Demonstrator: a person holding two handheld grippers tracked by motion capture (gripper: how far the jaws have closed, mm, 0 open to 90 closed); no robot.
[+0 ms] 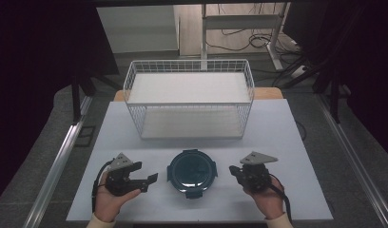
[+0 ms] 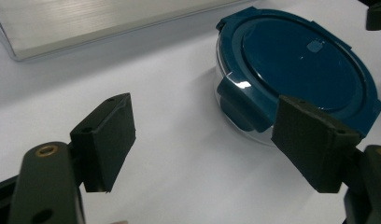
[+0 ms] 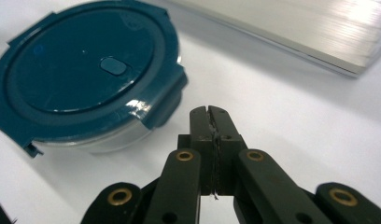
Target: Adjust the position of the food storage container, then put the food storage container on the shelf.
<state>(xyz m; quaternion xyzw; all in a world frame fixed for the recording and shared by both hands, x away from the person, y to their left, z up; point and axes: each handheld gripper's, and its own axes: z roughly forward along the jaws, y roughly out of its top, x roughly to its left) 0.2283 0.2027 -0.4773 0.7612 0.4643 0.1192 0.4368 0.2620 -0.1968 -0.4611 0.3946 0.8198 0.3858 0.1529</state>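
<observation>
With the left gripper (image 1: 143, 177) spread wide at nine o'clock and the right gripper (image 1: 236, 172) pressed closed and empty at three, the round glass container with the dark teal clip lid (image 1: 192, 172) is best approached squarely on the counter (image 1: 277, 128).

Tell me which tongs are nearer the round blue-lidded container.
Left, narrowly. The left tongs sit open just beside the container, tips almost at its rim. The right tongs sit shut on its other side, a slightly wider gap away.

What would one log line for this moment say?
left gripper: open, beside container | right gripper: shut, empty | round blue-lidded container: on table, untouched | wire basket: behind container
</observation>
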